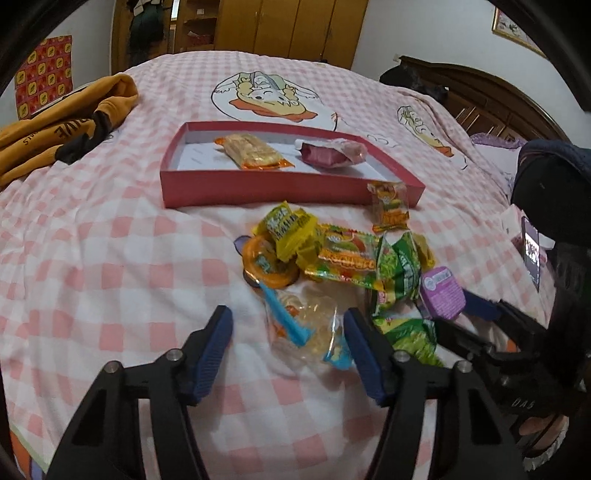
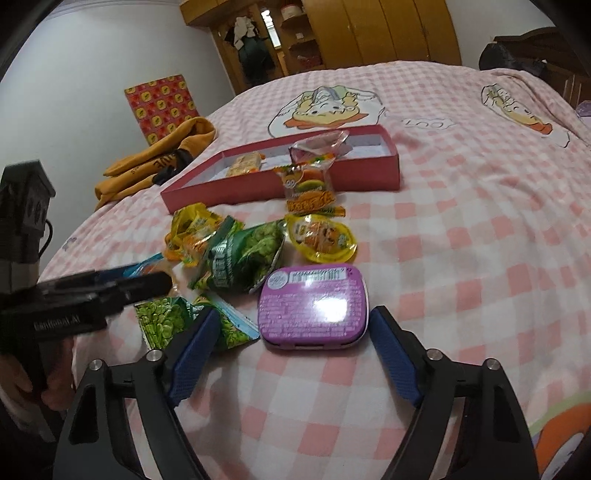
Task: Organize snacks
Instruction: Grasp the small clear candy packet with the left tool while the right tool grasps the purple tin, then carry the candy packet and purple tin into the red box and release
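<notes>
Both claws gape, the left claw (image 1: 288, 328) over a clear packet (image 1: 310, 328), the right claw (image 2: 291, 328) flanking the purple tin (image 2: 314, 306); two snacks lie in the red box (image 1: 280, 188), the pile (image 1: 343, 258) remains on the bed (image 1: 92, 258).

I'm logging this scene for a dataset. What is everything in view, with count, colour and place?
Box: one, red, shallow and open, on the bed beyond the snack pile.
Snacks in box: two, an orange-wrapped bar and a pink pouch.
Purple tin: one, nearest the right gripper.
Green packets: at least three, in the pile.
Yellow and orange packets: several, in the pile; exact count unclear.
Clear packet: one, blue-edged, between the left gripper's fingers.
Bedspread: one, pink-and-white check, duck prints.
Garment: one, mustard, far left on the bed.
Wardrobe: wooden, behind the bed.
Left gripper: open.
Right gripper: open.
</notes>
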`<state>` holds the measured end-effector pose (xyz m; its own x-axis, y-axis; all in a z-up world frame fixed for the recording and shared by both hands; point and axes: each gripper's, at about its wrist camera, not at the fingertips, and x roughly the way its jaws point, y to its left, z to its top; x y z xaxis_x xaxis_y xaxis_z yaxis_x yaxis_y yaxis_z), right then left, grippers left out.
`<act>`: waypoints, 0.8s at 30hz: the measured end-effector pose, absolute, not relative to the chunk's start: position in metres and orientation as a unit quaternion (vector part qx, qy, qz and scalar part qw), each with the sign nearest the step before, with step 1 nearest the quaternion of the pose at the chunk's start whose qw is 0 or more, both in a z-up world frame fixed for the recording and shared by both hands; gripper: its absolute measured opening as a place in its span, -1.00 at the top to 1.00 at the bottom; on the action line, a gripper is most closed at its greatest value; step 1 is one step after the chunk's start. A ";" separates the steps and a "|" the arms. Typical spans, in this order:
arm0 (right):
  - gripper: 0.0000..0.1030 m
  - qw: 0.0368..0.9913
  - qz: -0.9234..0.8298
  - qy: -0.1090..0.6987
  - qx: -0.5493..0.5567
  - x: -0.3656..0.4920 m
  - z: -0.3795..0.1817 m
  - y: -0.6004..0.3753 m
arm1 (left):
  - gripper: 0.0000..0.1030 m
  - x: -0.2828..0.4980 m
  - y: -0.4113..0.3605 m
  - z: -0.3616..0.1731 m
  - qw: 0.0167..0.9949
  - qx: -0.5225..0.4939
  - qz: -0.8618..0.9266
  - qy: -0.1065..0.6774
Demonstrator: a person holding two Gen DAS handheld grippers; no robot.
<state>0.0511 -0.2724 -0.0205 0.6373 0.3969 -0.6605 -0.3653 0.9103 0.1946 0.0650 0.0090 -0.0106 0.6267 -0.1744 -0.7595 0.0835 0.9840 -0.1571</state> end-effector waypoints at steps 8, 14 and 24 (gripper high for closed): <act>-0.36 0.912 0.203 0.350 0.064 0.051 -0.016 -0.291 | 0.44 0.061 0.027 -0.010 0.899 -0.106 -0.069 0.419; -0.36 0.912 0.178 0.369 -0.002 0.054 -0.022 -0.268 | 0.49 0.057 0.025 -0.007 0.902 -0.099 -0.066 0.414; -0.21 0.913 0.188 0.359 0.045 0.051 -0.025 -0.285 | 0.52 0.045 0.024 -0.001 0.905 -0.103 -0.063 0.409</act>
